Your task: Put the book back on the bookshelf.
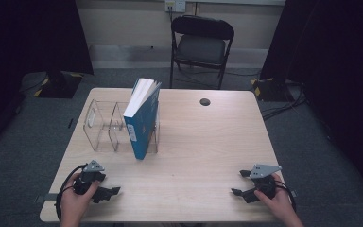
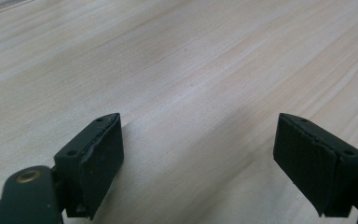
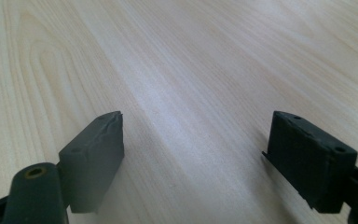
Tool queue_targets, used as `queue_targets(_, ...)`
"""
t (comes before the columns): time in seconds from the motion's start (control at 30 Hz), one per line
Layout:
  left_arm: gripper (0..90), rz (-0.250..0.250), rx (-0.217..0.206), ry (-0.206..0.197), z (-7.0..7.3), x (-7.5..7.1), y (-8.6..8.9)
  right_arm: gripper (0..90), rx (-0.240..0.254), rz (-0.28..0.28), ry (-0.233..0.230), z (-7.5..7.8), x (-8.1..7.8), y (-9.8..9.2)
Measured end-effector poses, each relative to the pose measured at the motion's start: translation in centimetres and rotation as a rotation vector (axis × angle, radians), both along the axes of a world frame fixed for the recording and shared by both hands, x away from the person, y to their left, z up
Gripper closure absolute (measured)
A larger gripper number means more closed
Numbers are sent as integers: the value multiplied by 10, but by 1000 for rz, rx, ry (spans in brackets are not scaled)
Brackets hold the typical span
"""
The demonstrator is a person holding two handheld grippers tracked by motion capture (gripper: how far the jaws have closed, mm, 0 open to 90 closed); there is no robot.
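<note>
High view puts the blue book (image 1: 142, 119) upright in the right-hand slot of the clear rack (image 1: 105, 124), leaning a little, its white page edges facing up and toward me. Taking that book as my landmark: my left claw (image 1: 105, 193) rests on the table (image 1: 203, 142) well short of it and to its left, near the front edge; my right claw (image 1: 240, 184) lies well off to its right, also near the front edge. Behind the book, past the far table edge, stands a dark folding chair (image 1: 202, 42).

Left gripper view shows my jaws standing apart with only bare wood grain between them, and right gripper view shows the same: apart, nothing clamped.

As I judge it, the book is the thing to go for. To do it well I would bring one claw in level toward the upper corner of the book nearest me, pinch across cover and pages together, and lift straight up so the thin rack walls do not drag along. The other claw could steady the rack.

A pale label sits low on the book's spine, but its writing is too small to read.
</note>
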State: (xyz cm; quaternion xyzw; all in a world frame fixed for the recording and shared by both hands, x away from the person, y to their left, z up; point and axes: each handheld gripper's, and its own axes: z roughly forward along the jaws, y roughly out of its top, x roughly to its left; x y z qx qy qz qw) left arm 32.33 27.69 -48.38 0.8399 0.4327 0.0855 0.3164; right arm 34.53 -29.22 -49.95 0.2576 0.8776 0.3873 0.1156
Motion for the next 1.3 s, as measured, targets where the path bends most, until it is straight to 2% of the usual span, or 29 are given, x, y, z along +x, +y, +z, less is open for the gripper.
queue_targets(0.23,153,-3,-8,-22,-2,-1,2,182,-2,-1,-1,0,0,0)
queue_targets(0.4,139,-14,40,-66,-5,-2,-2,182,0,0,0,0,0,0)
queue_targets(0.57,33,-38,40,-69,-9,-3,-5,182,-1,0,-1,0,0,0)
queue_targets(0.67,0,-53,82,-78,-10,-2,-8,182,0,0,0,0,0,0)
queue_targets(0.83,0,-47,83,-88,-10,-2,-8,182,0,0,0,0,0,0)
queue_targets(0.9,0,-36,63,-104,-12,-3,-7,181,0,0,0,0,0,0)
queue_targets(1.0,0,-28,6,-179,-20,-2,-2,182,0,0,0,0,0,0)
queue_targets(1.3,0,-31,14,-183,-19,0,-2,181,-2,-2,0,0,0,0)
